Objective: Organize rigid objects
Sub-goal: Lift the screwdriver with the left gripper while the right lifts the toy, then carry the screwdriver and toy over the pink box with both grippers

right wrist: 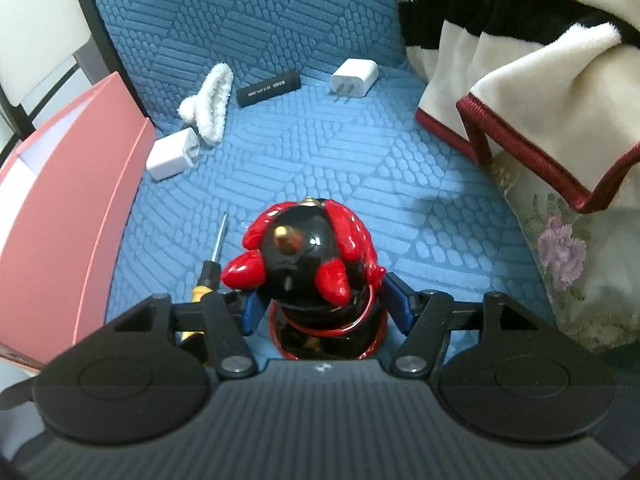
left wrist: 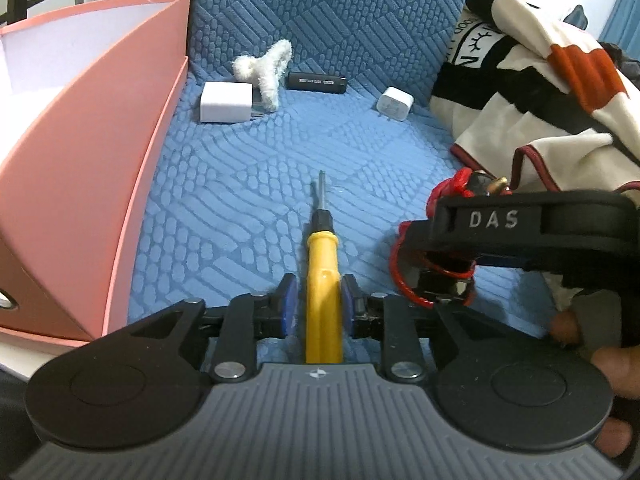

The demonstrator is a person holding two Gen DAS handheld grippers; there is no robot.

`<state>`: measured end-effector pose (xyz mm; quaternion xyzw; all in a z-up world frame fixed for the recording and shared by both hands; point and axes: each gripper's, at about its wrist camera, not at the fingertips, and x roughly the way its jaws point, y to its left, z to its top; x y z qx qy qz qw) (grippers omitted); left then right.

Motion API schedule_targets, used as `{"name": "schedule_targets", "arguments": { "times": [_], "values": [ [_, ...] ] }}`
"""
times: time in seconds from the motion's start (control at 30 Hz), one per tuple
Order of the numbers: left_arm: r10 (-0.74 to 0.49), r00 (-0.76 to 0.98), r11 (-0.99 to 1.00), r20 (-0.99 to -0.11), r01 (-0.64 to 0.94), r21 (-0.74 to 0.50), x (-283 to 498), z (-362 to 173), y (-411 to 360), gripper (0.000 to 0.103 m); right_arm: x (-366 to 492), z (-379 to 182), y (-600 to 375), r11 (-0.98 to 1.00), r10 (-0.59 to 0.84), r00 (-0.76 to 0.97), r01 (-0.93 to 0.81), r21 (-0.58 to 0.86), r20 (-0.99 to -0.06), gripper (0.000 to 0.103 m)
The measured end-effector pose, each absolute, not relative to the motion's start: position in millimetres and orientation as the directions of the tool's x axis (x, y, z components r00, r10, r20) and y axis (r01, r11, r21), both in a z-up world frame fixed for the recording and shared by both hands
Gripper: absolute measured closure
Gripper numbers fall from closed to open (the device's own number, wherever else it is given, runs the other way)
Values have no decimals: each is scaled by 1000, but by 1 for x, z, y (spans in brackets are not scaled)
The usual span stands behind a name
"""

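Surface: blue quilted cushion (left wrist: 248, 184) is carrying everything; no counter in view.

Left gripper (left wrist: 318, 300): jaws are standing narrow, one blue pad on each side of the yellow screwdriver (left wrist: 322, 264). A sliver of gap is showing on both sides, so I am judging it as not pressing; the tool is lying on the cushion.

Screwdriver axis: handle is running straight out from the camera along the fingers, the metal tip pointing toward the top of the frame. Long axis is lying in line with the gripper, crosswise to the pads' closing direction.

Right gripper (right wrist: 326, 304): jaws are standing about half open, flanking the base of the black and red figurine (right wrist: 316, 264). The pads are sitting close; I cannot tell whether they are touching.

Figurine: standing upright at lower centre of the right wrist view, just right of the screwdriver.

Pink box (left wrist: 84, 168): filling the left side of the left wrist view, open face upward; the left hand is the nearer one.

Others: two white chargers (right wrist: 173, 154) (right wrist: 355, 77), a black stick (right wrist: 269, 89) and a fuzzy white clip (right wrist: 210, 106) are lying well apart, upper part of the frame.

Blanket (right wrist: 532, 92): draping in from the right.
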<state>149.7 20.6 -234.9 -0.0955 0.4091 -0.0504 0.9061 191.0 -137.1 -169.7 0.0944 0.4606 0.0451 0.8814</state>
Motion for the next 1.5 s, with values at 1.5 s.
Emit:
{"name": "schedule_targets", "arguments": {
  "times": [1.5],
  "values": [
    [-157,696,977,-701,5,-214,167,-198,35,81,196,-144,-139,985,150,648,-36,166,-747,45]
  ]
}}
